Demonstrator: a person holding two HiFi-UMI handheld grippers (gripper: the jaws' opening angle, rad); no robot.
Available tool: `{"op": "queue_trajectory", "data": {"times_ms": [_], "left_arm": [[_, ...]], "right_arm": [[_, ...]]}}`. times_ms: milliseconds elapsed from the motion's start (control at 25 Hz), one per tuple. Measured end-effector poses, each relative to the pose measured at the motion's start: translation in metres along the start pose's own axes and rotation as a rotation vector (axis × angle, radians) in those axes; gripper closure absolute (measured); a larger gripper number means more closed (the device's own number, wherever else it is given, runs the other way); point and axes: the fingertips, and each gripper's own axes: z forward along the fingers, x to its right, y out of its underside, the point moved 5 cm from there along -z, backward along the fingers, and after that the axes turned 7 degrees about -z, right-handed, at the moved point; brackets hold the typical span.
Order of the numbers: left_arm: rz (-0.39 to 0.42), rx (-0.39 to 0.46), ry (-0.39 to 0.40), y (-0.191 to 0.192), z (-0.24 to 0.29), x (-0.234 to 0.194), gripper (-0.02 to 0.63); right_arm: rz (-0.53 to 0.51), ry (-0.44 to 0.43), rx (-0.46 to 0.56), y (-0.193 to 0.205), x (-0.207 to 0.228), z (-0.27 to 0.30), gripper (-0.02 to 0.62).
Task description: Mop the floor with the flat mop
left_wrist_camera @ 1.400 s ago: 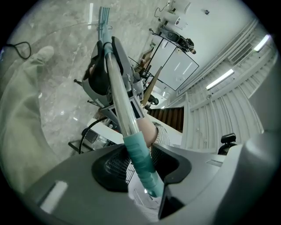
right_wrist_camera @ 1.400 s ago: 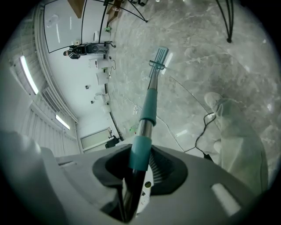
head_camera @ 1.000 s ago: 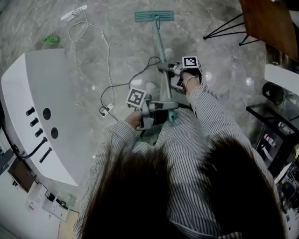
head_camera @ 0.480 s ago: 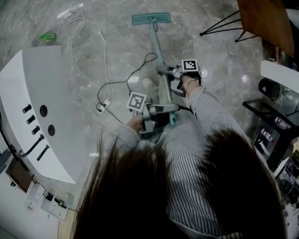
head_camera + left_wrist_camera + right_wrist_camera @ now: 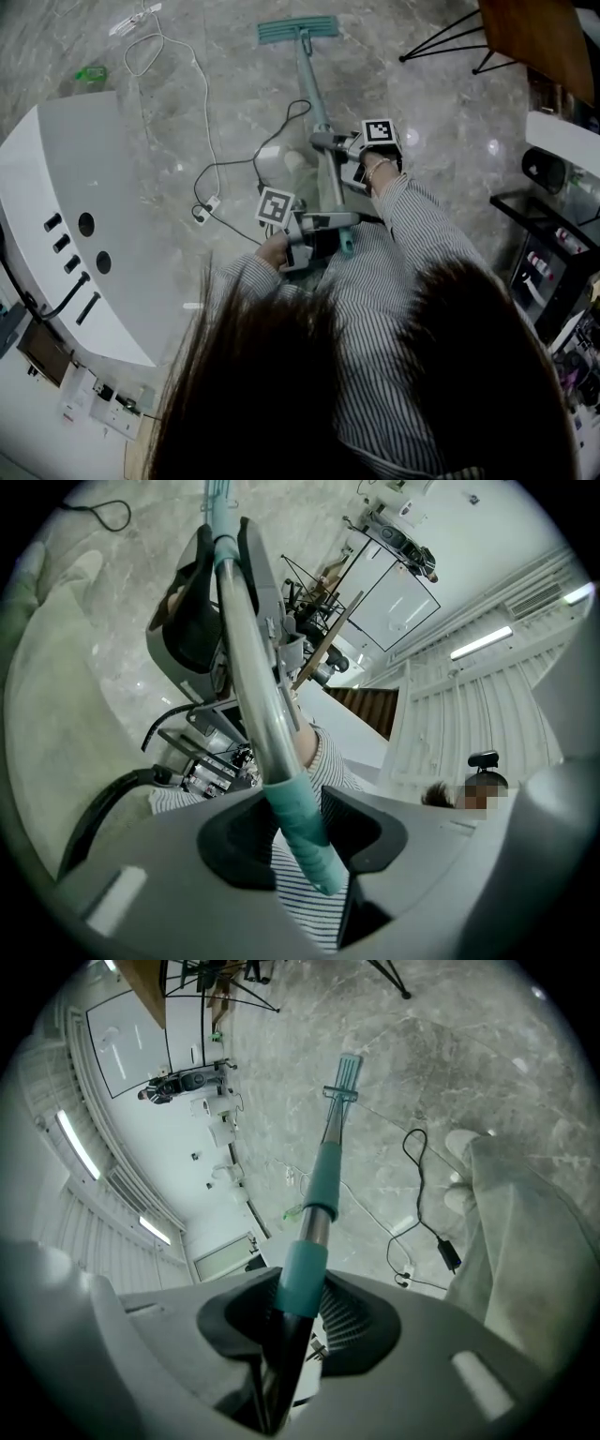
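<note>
The flat mop's teal head (image 5: 298, 29) lies on the grey marble floor ahead of me, and its handle (image 5: 317, 112) slants back toward my body. My left gripper (image 5: 328, 221) is shut on the handle near its teal end grip (image 5: 305, 827). Higher up the shaft, my right gripper (image 5: 326, 142) is shut on the handle too. In the right gripper view the handle (image 5: 314, 1204) runs from between the jaws of the right gripper (image 5: 295, 1307) out to the mop head (image 5: 349, 1072). The left gripper (image 5: 300, 822) looks along the shaft toward the right gripper (image 5: 202, 602).
A black cable (image 5: 234, 169) with an adapter (image 5: 202, 216) snakes over the floor left of the handle, and a white cord (image 5: 159, 52) lies beyond it. A white curved console (image 5: 84, 234) fills the left. Black chair legs (image 5: 450, 47) and a dark shelf unit (image 5: 553, 272) stand on the right.
The mop head has slid a little farther away and to the left over the floor. Both grippers keep their hold on the handle.
</note>
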Motion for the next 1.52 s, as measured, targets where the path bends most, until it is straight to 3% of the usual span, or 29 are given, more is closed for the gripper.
{"op": "queue_trajectory", "data": {"times_ms": [520,1520], "left_arm": [[-0.01,0.034,0.002,-0.0023,-0.0031,-0.0067,0.466],[-0.014,0.021,0.023,-0.0004,-0.003,-0.0046,0.468]], "right_arm": [[0.021,-0.059,0.021,0.0045,0.0053,0.004,0.491],[0.002,-0.05,-0.003,0.0059,0.0034,0.0047,0.491]]}}
